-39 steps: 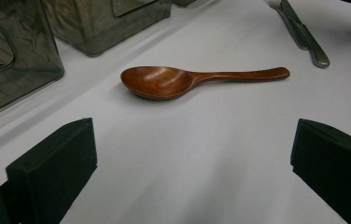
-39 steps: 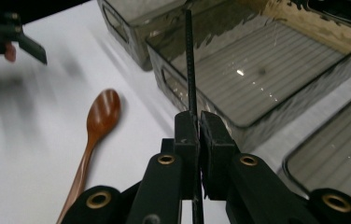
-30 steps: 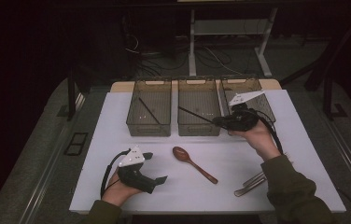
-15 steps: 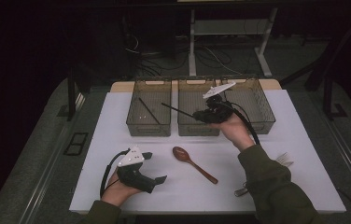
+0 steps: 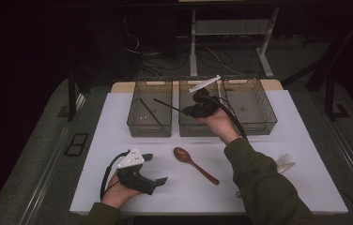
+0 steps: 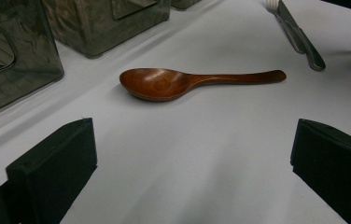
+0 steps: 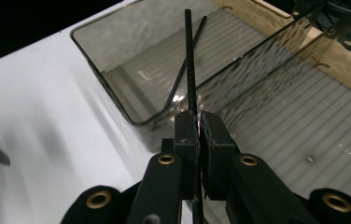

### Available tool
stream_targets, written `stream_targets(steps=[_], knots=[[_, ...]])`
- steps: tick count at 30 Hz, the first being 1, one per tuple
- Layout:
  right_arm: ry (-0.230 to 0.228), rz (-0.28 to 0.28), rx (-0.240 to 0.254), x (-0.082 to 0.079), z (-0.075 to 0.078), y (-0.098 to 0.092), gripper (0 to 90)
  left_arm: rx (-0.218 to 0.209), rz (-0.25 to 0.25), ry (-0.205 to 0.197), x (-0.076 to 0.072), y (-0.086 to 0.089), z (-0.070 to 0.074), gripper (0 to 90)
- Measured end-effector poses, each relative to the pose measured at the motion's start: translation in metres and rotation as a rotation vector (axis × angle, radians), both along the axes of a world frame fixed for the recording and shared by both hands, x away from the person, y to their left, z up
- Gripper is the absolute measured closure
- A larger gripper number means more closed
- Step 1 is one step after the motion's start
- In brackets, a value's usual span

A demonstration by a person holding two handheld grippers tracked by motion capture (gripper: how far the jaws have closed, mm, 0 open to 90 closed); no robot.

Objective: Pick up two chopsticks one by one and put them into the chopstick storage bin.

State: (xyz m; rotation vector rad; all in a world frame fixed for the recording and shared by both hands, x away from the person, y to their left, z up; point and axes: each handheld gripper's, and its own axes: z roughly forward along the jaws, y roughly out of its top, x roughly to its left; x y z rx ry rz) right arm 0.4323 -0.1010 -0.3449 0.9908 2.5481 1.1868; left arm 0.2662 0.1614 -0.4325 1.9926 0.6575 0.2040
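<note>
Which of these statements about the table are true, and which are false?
1. The right claw is shut on a black chopstick. True.
2. The wooden spoon lies inside a bin. False: it lies on the white table.
3. The left claw holds the spoon. False: its jaws are open and empty.
4. The left bin already contains a black chopstick. True.
5. There are three bins. True.

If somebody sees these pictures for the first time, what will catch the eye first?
Probably the right claw, shut on a thin black chopstick held above the three clear bins, where a second chopstick already lies in the left one. Next comes the brown wooden spoon on the white table, in front of the open left claw.
</note>
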Motion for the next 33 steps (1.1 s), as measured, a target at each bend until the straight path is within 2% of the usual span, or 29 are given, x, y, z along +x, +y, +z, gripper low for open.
stream_targets(steps=[4,10,16,20,27,33], knots=[[0.005,-0.014,-0.002,0.005,0.001,0.011,85.1,0.001,-0.001,-0.002,0.001,0.001,0.001,0.0],[0.012,-0.028,-0.044,0.016,-0.001,0.031,85.1,-0.002,-0.014,0.0,0.001,-0.002,0.001,0.0],[0.022,-0.049,-0.064,0.028,-0.002,0.051,85.1,-0.009,-0.014,-0.001,0.001,0.0,0.001,0.0],[0.033,-0.05,-0.081,0.035,-0.006,0.066,85.1,-0.011,-0.014,0.002,0.001,-0.001,0.001,0.0],[0.059,-0.098,-0.121,0.05,-0.014,0.089,85.0,-0.008,-0.025,-0.001,0.001,-0.002,0.001,0.0],[0.078,-0.114,-0.132,0.061,-0.027,0.102,85.0,-0.016,-0.026,0.0,0.001,-0.002,0.001,0.0]])
